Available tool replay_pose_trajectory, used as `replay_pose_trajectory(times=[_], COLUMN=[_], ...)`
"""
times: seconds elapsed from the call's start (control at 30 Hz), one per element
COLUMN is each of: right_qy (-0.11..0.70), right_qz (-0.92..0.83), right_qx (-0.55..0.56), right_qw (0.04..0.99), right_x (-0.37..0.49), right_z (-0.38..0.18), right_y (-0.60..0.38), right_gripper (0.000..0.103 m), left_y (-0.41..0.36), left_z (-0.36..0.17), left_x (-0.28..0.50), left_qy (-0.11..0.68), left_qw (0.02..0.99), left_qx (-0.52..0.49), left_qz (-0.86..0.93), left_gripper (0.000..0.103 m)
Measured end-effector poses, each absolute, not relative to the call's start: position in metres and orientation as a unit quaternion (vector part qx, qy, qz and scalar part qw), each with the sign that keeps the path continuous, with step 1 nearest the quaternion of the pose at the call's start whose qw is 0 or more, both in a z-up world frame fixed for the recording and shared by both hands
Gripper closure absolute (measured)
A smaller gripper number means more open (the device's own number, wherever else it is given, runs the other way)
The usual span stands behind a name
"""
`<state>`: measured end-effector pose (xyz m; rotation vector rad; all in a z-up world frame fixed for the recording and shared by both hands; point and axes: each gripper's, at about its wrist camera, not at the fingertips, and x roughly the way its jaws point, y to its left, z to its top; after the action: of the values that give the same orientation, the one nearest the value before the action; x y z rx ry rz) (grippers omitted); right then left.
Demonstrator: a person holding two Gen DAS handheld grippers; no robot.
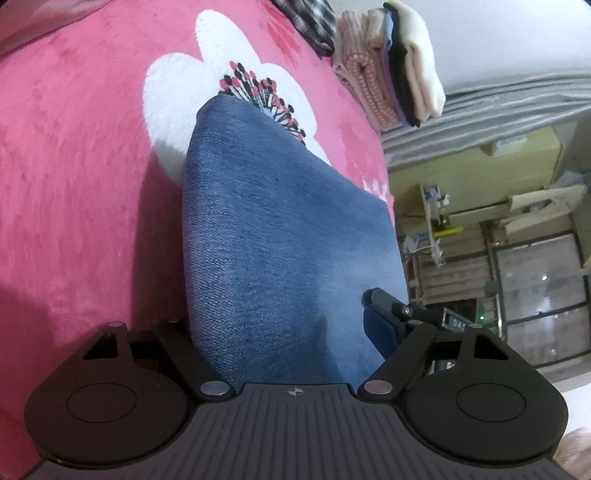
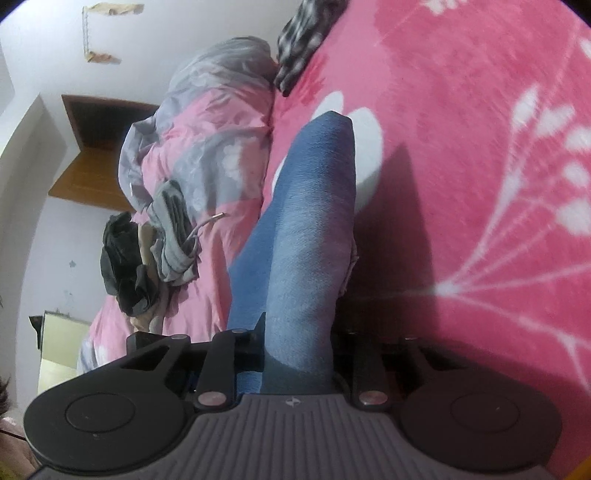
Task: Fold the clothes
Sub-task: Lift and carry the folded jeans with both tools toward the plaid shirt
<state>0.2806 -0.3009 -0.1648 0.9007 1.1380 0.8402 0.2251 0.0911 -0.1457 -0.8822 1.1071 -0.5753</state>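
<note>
Blue denim jeans [image 1: 266, 221] lie lengthwise on the pink flowered blanket [image 1: 74, 166] and run back between both grippers. In the left wrist view my left gripper [image 1: 275, 310] stands wide around the smooth cloth. Its right finger [image 1: 384, 314] shows a blue pad beside the denim's edge, and the other finger is hidden behind the cloth. In the right wrist view the jeans [image 2: 314, 206] rise as a narrow folded strip. My right gripper [image 2: 301, 328] has its fingers close together, pinching that strip.
A stack of folded clothes [image 1: 391, 66] and a plaid garment [image 1: 306, 22] sit at the far end of the bed. A rumpled pink-grey quilt [image 2: 207, 129] carries a grey garment [image 2: 173, 229] and dark clothes [image 2: 125, 266]. The bed's edge [image 1: 391, 206] drops off towards shelves.
</note>
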Motion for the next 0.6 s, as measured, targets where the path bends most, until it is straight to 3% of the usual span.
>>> replay_pose_trajectory(times=[0.33, 0.6], right_qy=[0.539, 0.57], right_qz=[0.358, 0.335], right_qx=[0.374, 0.327], right_qw=[0.664, 0.675], right_x=[0.303, 0.352], right_z=[-0.12, -0.025], right_y=[-0.295, -0.264], right_gripper=[0.076, 0.076], left_y=[0.089, 0.096], left_z=[-0.115, -0.049], left_x=[0.251, 0.289], left_qy=[0.514, 0.493], left_qw=[0.699, 0.695], left_qx=[-0.425, -0.441], left_qz=[-0.258, -0.283], left_gripper=[0.023, 0.023])
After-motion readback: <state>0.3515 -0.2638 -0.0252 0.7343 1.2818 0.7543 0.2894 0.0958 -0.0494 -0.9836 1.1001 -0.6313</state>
